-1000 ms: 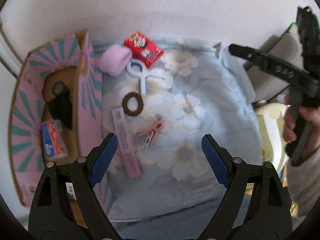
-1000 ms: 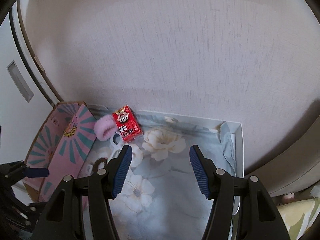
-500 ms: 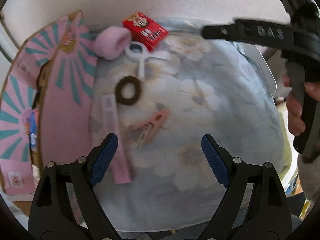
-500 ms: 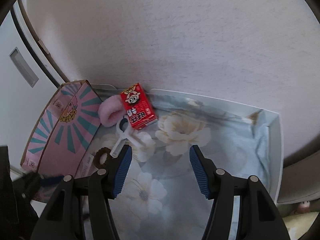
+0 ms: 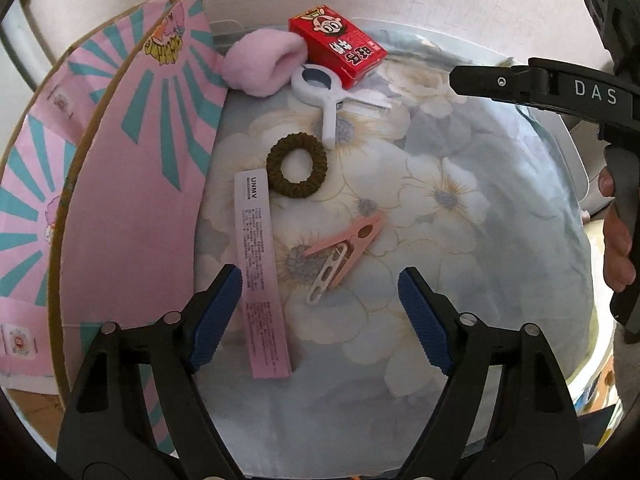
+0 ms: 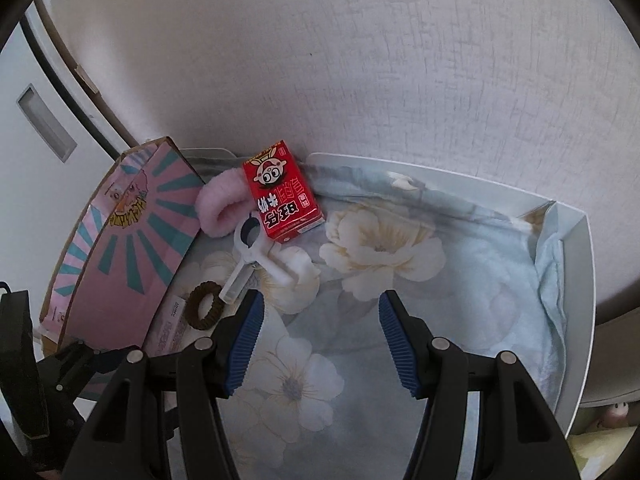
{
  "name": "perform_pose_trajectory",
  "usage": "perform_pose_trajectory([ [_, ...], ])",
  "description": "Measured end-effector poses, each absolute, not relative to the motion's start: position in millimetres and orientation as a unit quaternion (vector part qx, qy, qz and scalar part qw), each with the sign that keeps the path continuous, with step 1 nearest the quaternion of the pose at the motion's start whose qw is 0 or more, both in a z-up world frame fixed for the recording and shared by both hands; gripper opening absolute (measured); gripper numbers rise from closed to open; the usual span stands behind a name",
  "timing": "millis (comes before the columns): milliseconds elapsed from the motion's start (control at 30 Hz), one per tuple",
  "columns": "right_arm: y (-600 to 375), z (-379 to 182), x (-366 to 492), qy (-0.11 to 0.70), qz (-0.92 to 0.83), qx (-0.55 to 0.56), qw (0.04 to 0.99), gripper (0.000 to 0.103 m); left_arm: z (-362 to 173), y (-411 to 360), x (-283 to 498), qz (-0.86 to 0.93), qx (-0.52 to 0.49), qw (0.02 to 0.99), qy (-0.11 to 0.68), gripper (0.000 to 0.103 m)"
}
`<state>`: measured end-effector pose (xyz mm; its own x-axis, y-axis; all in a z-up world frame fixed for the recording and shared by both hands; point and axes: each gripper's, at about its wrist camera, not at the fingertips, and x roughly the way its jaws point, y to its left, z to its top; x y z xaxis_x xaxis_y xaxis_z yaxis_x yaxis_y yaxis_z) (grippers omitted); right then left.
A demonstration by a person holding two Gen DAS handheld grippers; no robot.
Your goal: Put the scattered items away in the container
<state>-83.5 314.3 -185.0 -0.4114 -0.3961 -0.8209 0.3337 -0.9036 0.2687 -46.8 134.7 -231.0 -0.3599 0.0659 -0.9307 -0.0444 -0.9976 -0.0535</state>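
Scattered on a floral cloth lie a red milk carton (image 5: 338, 54) (image 6: 282, 192), a fluffy pink band (image 5: 260, 64) (image 6: 218, 208), a white clip (image 5: 324, 96) (image 6: 252, 256), a brown hair tie (image 5: 297, 166) (image 6: 205, 305), a long pink box (image 5: 260, 264) and a pink clothespin (image 5: 348, 246). The pink-and-teal cardboard container (image 5: 132, 200) (image 6: 132, 248) stands at the left. My left gripper (image 5: 320, 300) hovers just short of the clothespin, its jaws closing with nothing between them. My right gripper (image 6: 320, 320) is open and empty, short of the carton.
The cloth (image 5: 440, 200) sits in a white tray (image 6: 576, 280) against a pale wall. The right tool's black body (image 5: 580, 92) and the hand (image 5: 618, 248) holding it hang over the cloth's right side. A door stands behind the container at the far left.
Both grippers have sunk closer to the cloth and tipped further down. The container's inside has left the left view. The right tool has swung in over the cloth's far right corner.
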Motion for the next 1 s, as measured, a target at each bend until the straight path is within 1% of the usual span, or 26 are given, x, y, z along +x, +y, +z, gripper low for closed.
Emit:
perform_pose_trajectory([
  [367, 301, -189, -97, 0.001, -0.836, 0.498, 0.229, 0.056, -241, 131, -51, 0.819, -0.572, 0.031, -0.031, 0.079],
  [533, 281, -189, -116, 0.039, -0.837, 0.492, 0.237, 0.056, -241, 131, -50, 0.824, -0.565, 0.025, -0.035, 0.079],
  [800, 240, -192, -149, 0.082, -0.835, 0.476, 0.262, 0.056, -239, 117, -34, 0.835, -0.542, 0.009, -0.095, 0.079],
  [1000, 227, -201, -159, 0.1, -0.835, 0.471, 0.268, 0.056, -236, 101, -29, 0.848, -0.504, -0.016, -0.164, 0.068],
])
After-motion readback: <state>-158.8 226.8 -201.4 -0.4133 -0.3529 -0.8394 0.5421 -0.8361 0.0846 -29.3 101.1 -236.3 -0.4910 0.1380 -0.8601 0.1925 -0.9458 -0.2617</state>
